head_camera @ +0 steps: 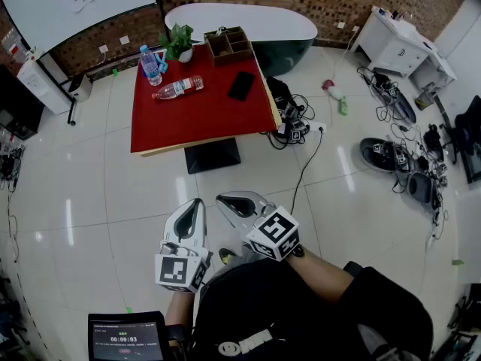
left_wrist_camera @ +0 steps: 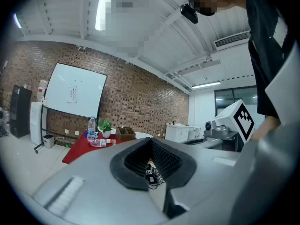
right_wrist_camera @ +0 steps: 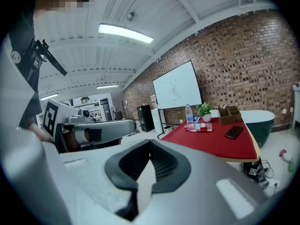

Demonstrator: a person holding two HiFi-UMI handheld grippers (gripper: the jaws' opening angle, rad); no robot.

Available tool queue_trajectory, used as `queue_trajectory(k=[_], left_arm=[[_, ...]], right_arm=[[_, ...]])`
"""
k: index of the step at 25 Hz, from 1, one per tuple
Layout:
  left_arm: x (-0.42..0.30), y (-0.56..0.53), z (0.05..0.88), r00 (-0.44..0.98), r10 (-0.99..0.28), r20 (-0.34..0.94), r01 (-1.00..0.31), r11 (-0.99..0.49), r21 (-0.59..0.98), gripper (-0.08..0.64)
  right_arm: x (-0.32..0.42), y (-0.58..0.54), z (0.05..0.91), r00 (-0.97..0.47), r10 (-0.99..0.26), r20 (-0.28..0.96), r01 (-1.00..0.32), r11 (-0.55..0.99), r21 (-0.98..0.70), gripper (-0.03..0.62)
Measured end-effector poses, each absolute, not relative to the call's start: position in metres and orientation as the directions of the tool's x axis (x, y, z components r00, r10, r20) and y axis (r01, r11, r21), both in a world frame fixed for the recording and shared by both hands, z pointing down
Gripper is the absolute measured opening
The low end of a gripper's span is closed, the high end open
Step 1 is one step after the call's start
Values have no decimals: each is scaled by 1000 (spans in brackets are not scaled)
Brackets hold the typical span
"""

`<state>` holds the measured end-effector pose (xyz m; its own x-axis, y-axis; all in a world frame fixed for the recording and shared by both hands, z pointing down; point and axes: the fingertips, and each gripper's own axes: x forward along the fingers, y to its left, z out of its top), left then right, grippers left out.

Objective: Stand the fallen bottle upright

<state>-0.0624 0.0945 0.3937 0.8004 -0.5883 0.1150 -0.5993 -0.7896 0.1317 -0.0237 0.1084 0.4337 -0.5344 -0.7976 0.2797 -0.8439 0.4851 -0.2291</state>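
A clear fallen bottle with a red label lies on its side on the red table, near its far left part. It also shows small in the left gripper view, fallen bottle, and in the right gripper view, fallen bottle. My left gripper and right gripper are side by side over the tiled floor, well short of the table. Both are shut with nothing in them. The left gripper and right gripper both face the table from a distance.
An upright blue-labelled bottle, a potted plant, a wooden organiser and a black phone share the table. A white oval counter stands behind. Cables and a power strip lie on the floor to the right.
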Motion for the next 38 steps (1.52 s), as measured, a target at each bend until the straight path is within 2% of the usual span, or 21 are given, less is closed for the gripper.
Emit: queue_trajectory(k=[7, 14, 23, 27, 31, 34, 38], left_arm=[[-61, 69, 397, 791, -600, 120, -611, -782, 120, 5], [-31, -38, 414, 759, -636, 136, -650, -752, 107, 5], [27, -161, 407, 711, -688, 142, -700, -711, 63, 5], [41, -202, 396, 676, -721, 152, -733, -680, 35, 5], [34, -233, 396, 647, -744, 166, -758, -651, 40, 5], [21, -252, 402, 635, -754, 169, -770, -637, 47, 5], [2, -269, 409, 614, -770, 175, -787, -615, 56, 5]], right_arm=[[-8, 86, 435, -504, -822, 265, -862, 457, -220, 5], [44, -22, 461, -497, -828, 258, -863, 441, -247, 5], [103, -161, 443, -595, -764, 251, -804, 571, -169, 5], [99, -214, 446, -686, -660, 306, -712, 696, -93, 6], [86, -263, 471, -668, -594, 448, -641, 765, 58, 11], [76, -297, 499, -587, -554, 590, -547, 809, 215, 62], [58, -344, 557, -388, -502, 773, -299, 862, 410, 254]])
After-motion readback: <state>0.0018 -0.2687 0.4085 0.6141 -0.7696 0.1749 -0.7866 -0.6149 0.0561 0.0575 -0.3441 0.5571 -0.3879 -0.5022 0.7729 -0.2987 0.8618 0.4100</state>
